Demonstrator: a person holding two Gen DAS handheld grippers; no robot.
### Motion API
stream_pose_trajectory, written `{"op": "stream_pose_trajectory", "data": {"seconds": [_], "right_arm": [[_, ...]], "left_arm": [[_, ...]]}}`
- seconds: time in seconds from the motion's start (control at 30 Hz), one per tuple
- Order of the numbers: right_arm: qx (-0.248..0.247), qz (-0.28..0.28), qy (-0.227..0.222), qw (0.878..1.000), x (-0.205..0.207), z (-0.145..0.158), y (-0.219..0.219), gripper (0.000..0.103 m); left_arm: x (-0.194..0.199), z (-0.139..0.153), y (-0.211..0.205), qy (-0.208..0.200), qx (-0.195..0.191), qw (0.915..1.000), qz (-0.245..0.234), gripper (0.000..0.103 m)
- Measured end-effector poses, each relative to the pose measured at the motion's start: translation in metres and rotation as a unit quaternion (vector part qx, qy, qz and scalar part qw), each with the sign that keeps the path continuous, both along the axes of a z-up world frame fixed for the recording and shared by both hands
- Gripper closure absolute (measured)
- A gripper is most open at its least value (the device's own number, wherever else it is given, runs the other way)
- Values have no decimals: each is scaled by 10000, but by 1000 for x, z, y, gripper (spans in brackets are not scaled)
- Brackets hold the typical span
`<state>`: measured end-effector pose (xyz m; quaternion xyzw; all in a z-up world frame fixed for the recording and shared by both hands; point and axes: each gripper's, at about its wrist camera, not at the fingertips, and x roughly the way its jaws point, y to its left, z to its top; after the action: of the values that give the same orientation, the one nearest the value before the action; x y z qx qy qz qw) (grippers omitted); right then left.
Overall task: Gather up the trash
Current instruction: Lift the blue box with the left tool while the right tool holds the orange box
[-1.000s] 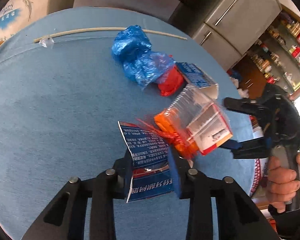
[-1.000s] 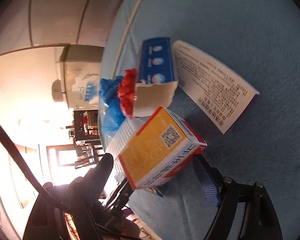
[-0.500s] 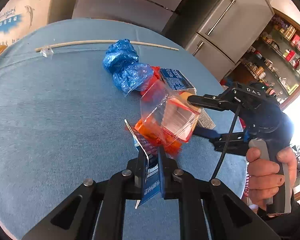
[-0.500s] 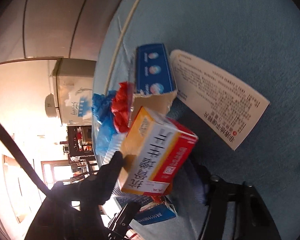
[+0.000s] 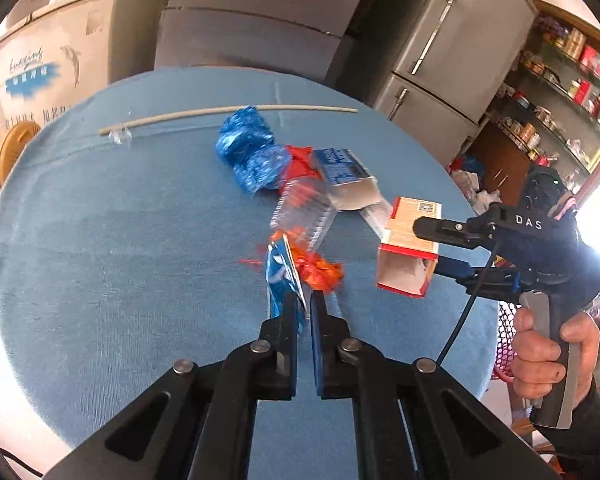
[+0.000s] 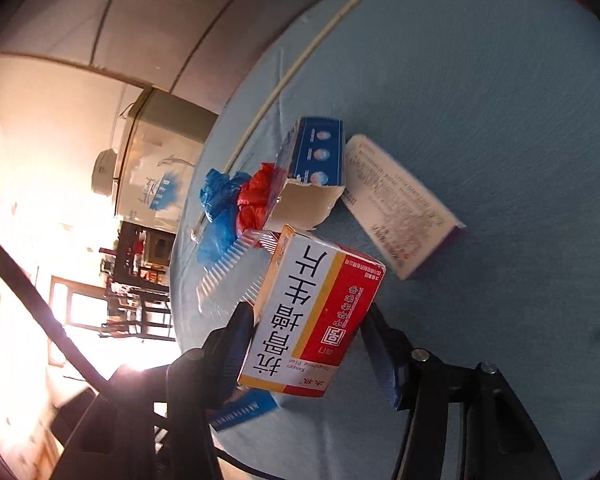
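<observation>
My left gripper (image 5: 302, 304) is shut on a flattened blue carton (image 5: 278, 280), lifted above the blue tablecloth (image 5: 120, 260). A crumpled orange wrapper (image 5: 320, 272) clings to the carton's top, with a blurred clear ribbed tray (image 5: 304, 208) just beyond it. To the right, my right gripper (image 5: 426, 246) grips an orange, red and white medicine box (image 5: 410, 248) by its sides, open end facing me. In the right wrist view the box (image 6: 316, 320) sits pressed between the fingers of that gripper (image 6: 308, 320), whose jaws are still closing.
Blue plastic bags (image 5: 248, 152), a red bag (image 5: 300, 160), an open blue-and-white carton (image 5: 344, 176) and a printed flat pack (image 6: 400, 208) lie mid-table. A thin stick (image 5: 228, 114) lies near the far edge. A fridge (image 5: 440, 60) stands behind. A pink mesh basket (image 5: 504, 340) is at the right edge.
The left jaws closed flat on the blue carton and lifted it. The right jaws closed on the medicine box, which has come out of the clear and orange wrapper and moved right.
</observation>
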<state>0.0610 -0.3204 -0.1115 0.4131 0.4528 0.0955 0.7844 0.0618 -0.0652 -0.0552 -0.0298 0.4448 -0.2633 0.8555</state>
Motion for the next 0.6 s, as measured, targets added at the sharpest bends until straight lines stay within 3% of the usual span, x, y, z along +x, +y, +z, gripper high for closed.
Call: {"op": "stream_pose_trajectory", "data": {"seconds": [0.17, 0.23, 0.47, 0.53, 0.6], "right_arm": [[-418, -68, -331, 9986, -33, 17, -20, 44], [-617, -136, -460, 9969, -48, 22, -31, 44], [-934, -338, -598, 9933, -80, 25, -62, 44], [-936, -343, -579, 9933, -84, 23, -66, 44], [-892, -307, -564, 9939, -86, 20, -69, 44]], "left_arm": [[-12, 9, -20, -228, 201, 9994, -172, 97], [-14, 6, -30, -336, 505, 9980, -187, 97], [-19, -13, -23, -232, 930, 9954, 25, 96], [-23, -11, -11, -340, 1057, 9938, 108, 86], [-23, -8, 1, -442, 1198, 9915, 234, 40]]}}
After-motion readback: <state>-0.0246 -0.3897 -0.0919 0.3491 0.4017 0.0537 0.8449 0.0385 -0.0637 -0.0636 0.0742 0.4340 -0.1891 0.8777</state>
